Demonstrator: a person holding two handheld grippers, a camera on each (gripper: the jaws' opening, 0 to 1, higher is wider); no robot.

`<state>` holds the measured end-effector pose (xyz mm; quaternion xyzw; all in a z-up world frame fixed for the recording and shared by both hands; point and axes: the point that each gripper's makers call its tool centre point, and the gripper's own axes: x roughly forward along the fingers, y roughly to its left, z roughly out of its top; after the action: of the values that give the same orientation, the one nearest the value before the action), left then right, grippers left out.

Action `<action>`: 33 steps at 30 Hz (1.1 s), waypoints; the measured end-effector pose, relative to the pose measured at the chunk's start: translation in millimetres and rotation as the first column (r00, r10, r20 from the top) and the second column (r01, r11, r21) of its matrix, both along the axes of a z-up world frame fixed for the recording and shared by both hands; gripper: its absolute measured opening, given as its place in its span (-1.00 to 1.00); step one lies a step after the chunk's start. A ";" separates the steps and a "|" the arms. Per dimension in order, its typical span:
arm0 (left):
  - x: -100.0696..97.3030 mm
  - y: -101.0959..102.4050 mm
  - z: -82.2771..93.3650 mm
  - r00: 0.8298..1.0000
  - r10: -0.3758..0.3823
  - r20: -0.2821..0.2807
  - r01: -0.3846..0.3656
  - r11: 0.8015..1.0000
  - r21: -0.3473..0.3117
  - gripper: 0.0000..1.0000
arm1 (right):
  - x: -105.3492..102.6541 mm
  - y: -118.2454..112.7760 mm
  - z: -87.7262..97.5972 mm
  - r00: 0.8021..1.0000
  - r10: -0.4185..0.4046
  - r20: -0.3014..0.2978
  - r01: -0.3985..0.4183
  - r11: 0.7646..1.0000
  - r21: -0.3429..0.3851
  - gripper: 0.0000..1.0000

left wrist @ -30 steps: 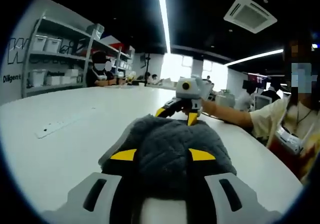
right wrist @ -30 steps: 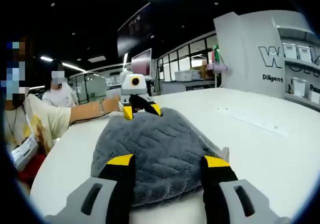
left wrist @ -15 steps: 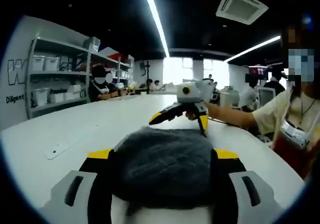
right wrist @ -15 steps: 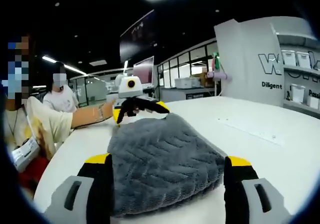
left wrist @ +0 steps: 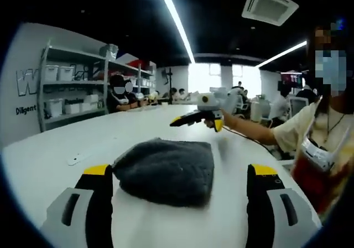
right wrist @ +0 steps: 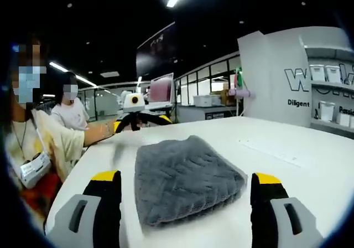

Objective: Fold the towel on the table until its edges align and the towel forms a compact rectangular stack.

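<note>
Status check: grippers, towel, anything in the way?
Left hand-held gripper open, right open. Towel folded on table, untouched. Nothing blocking.

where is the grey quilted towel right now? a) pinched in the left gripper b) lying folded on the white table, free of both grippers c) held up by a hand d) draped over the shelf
b: the grey quilted towel lies as a folded stack on the white table, while the left gripper and right gripper have their jaws spread wide either side of it, not touching.

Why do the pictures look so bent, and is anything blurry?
Left gripper view: fisheye lens curves the white table; the ceiling light strip glares; the other gripper looks smeared. Right gripper view: the folded gray towel is sharp, its edges bowed.
</note>
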<state>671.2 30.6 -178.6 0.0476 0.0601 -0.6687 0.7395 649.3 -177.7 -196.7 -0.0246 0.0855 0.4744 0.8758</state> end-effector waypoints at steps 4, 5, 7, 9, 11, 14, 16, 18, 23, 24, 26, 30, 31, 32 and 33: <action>-2.1 28.2 -0.5 0.998 0.057 0.017 -0.057 0.998 0.014 0.99 | -8.3 -8.5 -8.3 1.000 0.000 0.004 0.000 0.999 -0.039 0.99; -2.4 30.8 -1.2 0.998 0.062 0.022 -0.062 0.998 0.019 0.99 | -10.0 -10.0 -9.6 1.000 0.000 0.003 0.000 0.999 -0.041 0.99; -4.0 44.4 -0.2 0.996 0.086 0.039 -0.087 0.996 0.012 0.99 | -13.8 -13.5 -14.0 1.000 -0.008 0.000 0.008 0.998 -0.061 0.99; -5.0 53.3 1.0 0.995 0.099 0.033 -0.098 0.995 -0.012 0.99 | -14.7 -19.3 -19.4 1.000 -0.026 0.002 0.026 0.995 -0.097 0.99; -4.8 59.1 -0.6 0.993 0.111 0.031 -0.111 0.994 -0.021 0.99 | -14.5 -23.8 -23.3 0.999 -0.049 0.001 0.048 0.990 -0.131 0.99; 0.6 69.1 -11.1 0.987 0.155 0.047 -0.156 0.988 0.020 0.99 | -11.8 -30.3 -19.4 0.996 -0.082 0.017 0.084 0.986 -0.142 0.99; 1.1 69.7 -11.9 0.985 0.162 0.054 -0.163 0.986 0.015 0.99 | -13.7 -36.2 -15.9 0.995 -0.097 0.026 0.100 0.984 -0.149 0.99; 0.3 69.6 -10.1 0.986 0.161 0.037 -0.162 0.987 0.005 0.99 | -13.8 -42.7 -11.7 0.994 -0.104 0.040 0.109 0.983 -0.148 0.99; -6.4 68.5 -3.0 0.986 0.159 0.053 -0.157 0.987 -0.026 0.99 | -9.9 -52.6 -7.1 0.990 -0.131 0.046 0.136 0.982 -0.128 0.99; -5.3 70.1 -3.8 0.985 0.164 0.051 -0.163 0.986 -0.024 0.99 | -9.5 -53.7 -7.8 0.990 -0.134 0.046 0.139 0.981 -0.133 0.99; -2.8 72.2 -5.9 0.984 0.174 0.043 -0.173 0.985 -0.018 0.99 | -10.5 -52.7 -9.1 0.990 -0.131 0.044 0.136 0.981 -0.140 0.99; -1.4 74.1 -8.4 0.983 0.179 0.050 -0.179 0.984 0.001 0.99 | -12.8 -51.3 -6.2 0.991 -0.123 0.052 0.130 0.981 -0.142 0.99; -1.4 74.3 -8.5 0.982 0.179 0.052 -0.179 0.984 0.002 0.99 | -14.0 -51.7 -4.0 0.991 -0.122 0.058 0.128 0.982 -0.137 0.99; -1.4 74.6 -8.7 0.982 0.179 0.052 -0.180 0.984 0.004 0.99 | -14.5 -51.9 -2.7 0.991 -0.122 0.061 0.129 0.983 -0.133 0.99; -1.8 74.5 -8.9 0.983 0.178 0.051 -0.179 0.984 0.005 0.99 | -14.8 -52.6 -1.4 0.990 -0.123 0.063 0.131 0.983 -0.129 0.99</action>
<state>669.5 105.2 -187.5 0.0625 0.0489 -0.5981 0.7975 634.5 -230.2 -198.0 -0.0904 0.0942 0.4099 0.9027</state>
